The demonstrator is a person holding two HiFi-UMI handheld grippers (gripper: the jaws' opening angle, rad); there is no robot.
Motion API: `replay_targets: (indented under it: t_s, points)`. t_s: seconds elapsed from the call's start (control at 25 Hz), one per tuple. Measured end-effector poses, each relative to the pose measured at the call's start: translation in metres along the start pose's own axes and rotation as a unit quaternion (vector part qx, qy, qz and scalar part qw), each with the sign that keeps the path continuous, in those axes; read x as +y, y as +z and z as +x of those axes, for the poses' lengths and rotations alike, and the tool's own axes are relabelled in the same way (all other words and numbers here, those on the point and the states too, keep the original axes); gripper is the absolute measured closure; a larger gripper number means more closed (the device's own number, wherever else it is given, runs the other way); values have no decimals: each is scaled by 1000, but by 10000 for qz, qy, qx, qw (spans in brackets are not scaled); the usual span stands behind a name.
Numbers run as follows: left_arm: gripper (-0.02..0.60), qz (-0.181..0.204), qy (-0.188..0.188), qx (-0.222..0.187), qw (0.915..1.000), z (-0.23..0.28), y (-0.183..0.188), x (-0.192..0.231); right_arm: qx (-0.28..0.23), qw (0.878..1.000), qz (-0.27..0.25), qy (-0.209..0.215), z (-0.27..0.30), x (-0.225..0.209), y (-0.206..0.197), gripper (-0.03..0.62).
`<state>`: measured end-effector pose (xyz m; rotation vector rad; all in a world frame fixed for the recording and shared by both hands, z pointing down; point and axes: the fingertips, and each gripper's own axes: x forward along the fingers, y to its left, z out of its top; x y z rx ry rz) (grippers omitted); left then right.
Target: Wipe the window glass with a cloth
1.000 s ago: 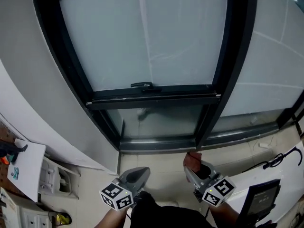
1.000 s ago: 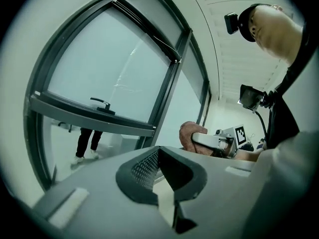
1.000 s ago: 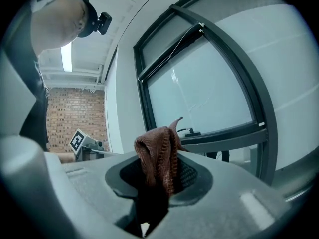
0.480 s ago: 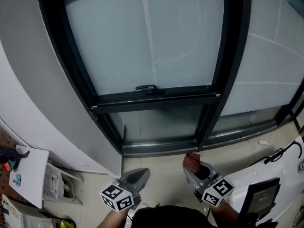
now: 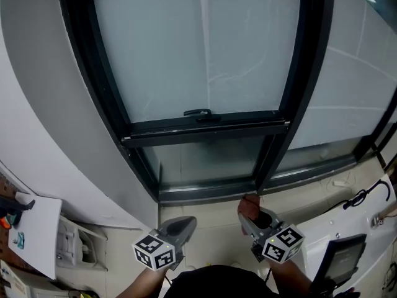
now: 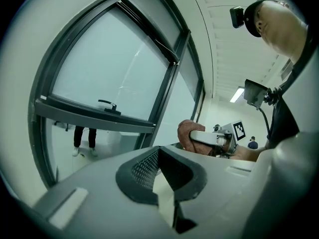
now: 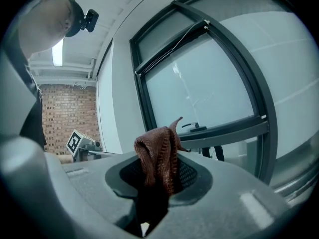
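The right gripper point(image 5: 247, 211) pinches a brown cloth point(image 7: 158, 156) between its jaws (the cloth stands up out of them). The left gripper point(image 5: 185, 223), just beside it, has its jaws pressed together on nothing. Both are low, well apart from the window glass point(image 5: 186, 54).

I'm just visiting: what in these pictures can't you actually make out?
Cloth: its lower part vanishes between the right gripper's jaws in the right gripper view, so its full size is unknown.
Window glass: top cut off by the head view's edge.
Marks on the glass: too faint to tell dirt from reflection.
Small items, head view's lower left: too small to name.
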<state>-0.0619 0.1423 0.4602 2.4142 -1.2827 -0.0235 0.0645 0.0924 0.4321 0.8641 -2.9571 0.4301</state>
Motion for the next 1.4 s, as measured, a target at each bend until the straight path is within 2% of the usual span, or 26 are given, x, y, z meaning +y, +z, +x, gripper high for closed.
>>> replay_targets:
  t_s: [0.52,1.4]
  points:
    - [566,-95,-112,53,9999,-2,-3,7,263,9992,-259,124,13,14,-4,508]
    - [566,-93,13,-20,10000,-4,-2,5,339,9985,-359,255,10,16,-8,510]
